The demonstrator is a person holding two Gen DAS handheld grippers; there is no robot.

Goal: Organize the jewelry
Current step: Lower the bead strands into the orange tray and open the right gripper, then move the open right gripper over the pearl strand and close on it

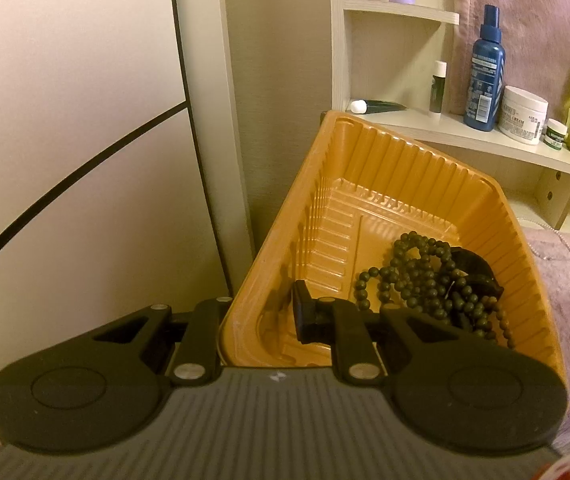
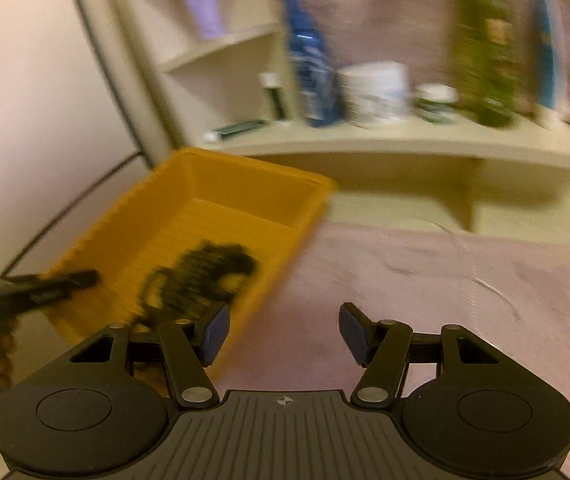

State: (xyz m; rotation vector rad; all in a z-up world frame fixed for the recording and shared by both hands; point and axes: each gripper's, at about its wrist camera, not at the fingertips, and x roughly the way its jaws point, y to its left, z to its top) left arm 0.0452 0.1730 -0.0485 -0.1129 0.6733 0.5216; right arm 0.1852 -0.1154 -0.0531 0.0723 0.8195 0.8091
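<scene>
Left gripper (image 1: 259, 320) clamps the near wall of an orange plastic tray (image 1: 365, 168) holding dark bead necklaces (image 1: 425, 276); right gripper (image 2: 285, 334), fingers apart, hovers beside the tray over pink cloth (image 2: 425, 280).

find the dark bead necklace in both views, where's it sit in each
Left wrist: dark bead necklace heaped at lower right of centre, inside the orange tray.
Right wrist: necklace left of centre, blurred, in the same tray.
Shared landmark: blue spray bottle on the shelf.
</scene>
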